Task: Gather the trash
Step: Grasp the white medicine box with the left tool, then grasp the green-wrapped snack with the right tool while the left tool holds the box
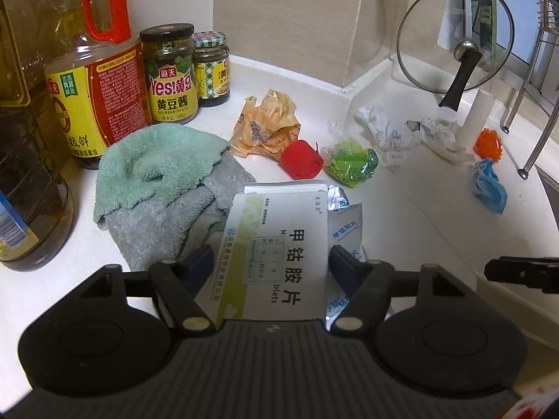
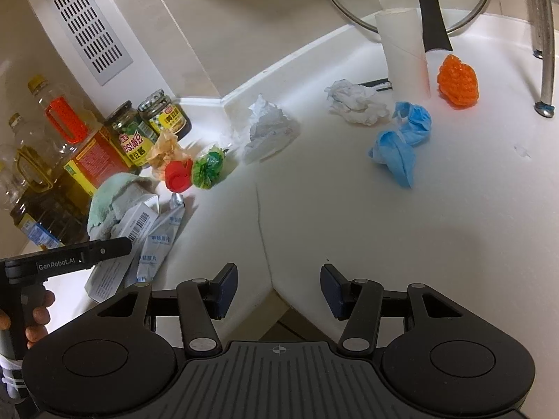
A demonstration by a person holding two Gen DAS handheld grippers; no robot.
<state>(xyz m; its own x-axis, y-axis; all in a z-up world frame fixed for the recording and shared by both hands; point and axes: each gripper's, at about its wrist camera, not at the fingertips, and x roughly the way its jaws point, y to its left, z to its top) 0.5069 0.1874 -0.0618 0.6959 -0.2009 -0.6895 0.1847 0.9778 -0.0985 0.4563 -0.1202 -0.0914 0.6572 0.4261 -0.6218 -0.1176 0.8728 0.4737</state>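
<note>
My left gripper [image 1: 270, 260] is open, its jaws on either side of a white medicine box [image 1: 276, 248] that lies on foil blister packs [image 1: 344, 230] on the white counter [image 1: 436, 230]. Beyond it lie a yellow wrapper [image 1: 267, 124], a red cap [image 1: 300, 159], a green wrapper [image 1: 353, 162], crumpled tissues [image 1: 384, 129] and a blue mask [image 1: 487, 185]. My right gripper [image 2: 277, 288] is open and empty over the counter's front edge. In the right wrist view the blue mask [image 2: 401, 139], tissues [image 2: 356, 101], an orange ball [image 2: 457, 80] and the box [image 2: 118, 248] show.
Oil bottles [image 1: 87, 80] and sauce jars [image 1: 171, 73] stand at the back left beside a green-grey cloth [image 1: 164, 181]. A glass pan lid [image 1: 454, 38] leans at the back right near a paper roll core [image 2: 405, 52] and a metal rack leg [image 2: 543, 70].
</note>
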